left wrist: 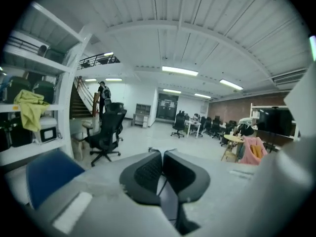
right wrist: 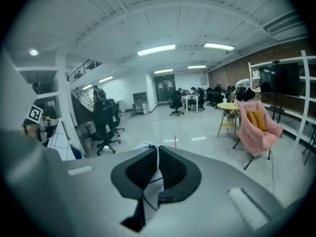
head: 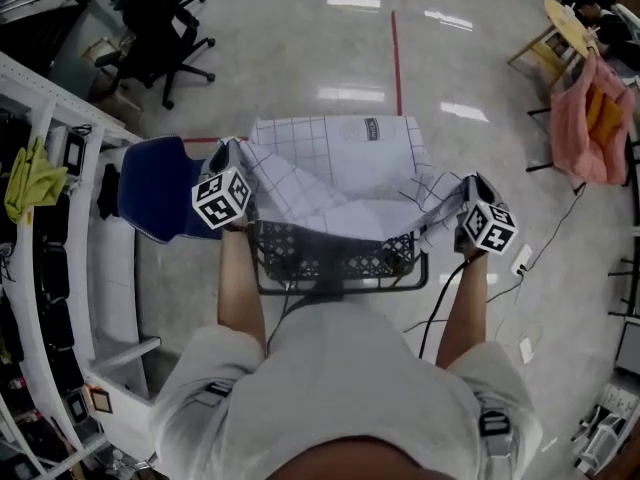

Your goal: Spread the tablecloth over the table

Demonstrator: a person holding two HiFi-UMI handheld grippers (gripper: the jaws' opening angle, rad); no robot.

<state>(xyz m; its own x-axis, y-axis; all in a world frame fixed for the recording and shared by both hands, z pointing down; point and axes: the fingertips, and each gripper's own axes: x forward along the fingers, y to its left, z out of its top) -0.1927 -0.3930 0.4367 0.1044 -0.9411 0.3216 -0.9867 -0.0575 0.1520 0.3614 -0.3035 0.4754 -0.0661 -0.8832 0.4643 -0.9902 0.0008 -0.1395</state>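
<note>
Head view: tablecloth [head: 335, 168] held spread above black mesh basket [head: 320, 258].

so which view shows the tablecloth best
The head view: most of the checked tablecloth shows from above, held out ahead of the person. The left gripper view and right gripper view each show little beyond a thin pinched edge between shut jaws.

Tablecloth [head: 335, 168] — thin white cloth, dark grid lines, matt, creased.
Basket [head: 320, 253], at its 6 o'clock: black openwork lattice, matt.
Floor [head: 300, 38], 12 o'clock: pale, smooth, glossy, mirroring lamps.
Pink cloth [head: 590, 118], 2 o'clock: soft, matt.
Yellow-green cloth [head: 30, 180], 9 o'clock: crumpled, matt.
Right gripper [right wrist: 157, 157] — pads [right wrist: 138, 172] black, finely dimpled; shell grey, matt, smooth.
</note>
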